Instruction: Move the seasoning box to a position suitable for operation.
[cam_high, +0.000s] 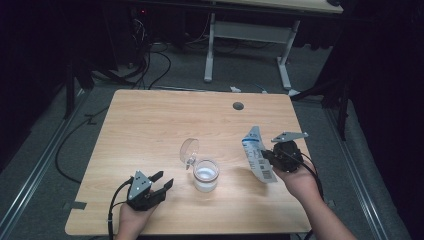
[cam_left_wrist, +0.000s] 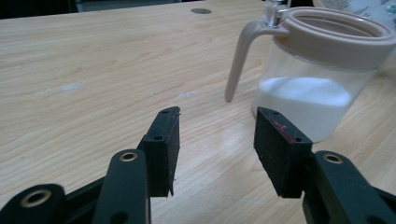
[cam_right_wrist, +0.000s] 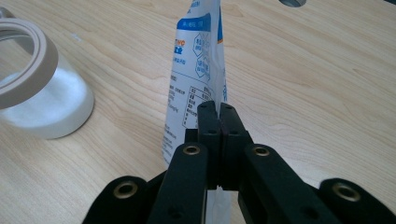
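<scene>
A dark room surrounds a pale wooden table (cam_high: 150, 130), with grey carpet, black cables on the floor and the white legs of another desk (cam_high: 245, 45) beyond its far edge. Most of the tabletop lies bare: the whole far half is open apart from a round cable hole (cam_high: 238, 106) near the far edge, and the left side is free as well. The work sits toward the near half. The left gripper (cam_high: 161, 181) rests low near the front edge, held by a hand that comes in from the bottom, its jaws pointing right and slightly away toward the jar (cam_high: 205, 175); in the left gripper view its jaws stand apart with nothing but table between the pads, and the jar is just ahead and to the right of them. The jar is clear, with a tan rim and handle, partly filled with white powder, and its round clear lid (cam_high: 189, 149) stands tipped back behind it. The right gripper (cam_high: 264, 155) is raised over the right part of the table, near the right edge, its jaws turned left toward the jar; they are clamped tight on the white and blue pouch (cam_high: 257, 156), which they hold on edge, one end up and the other down. In the right gripper view the pouch (cam_right_wrist: 198, 60) rises upright from the closed pads, with the jar (cam_right_wrist: 42, 88) off to the left, apart from it. A strip of open table separates pouch and jar.
</scene>
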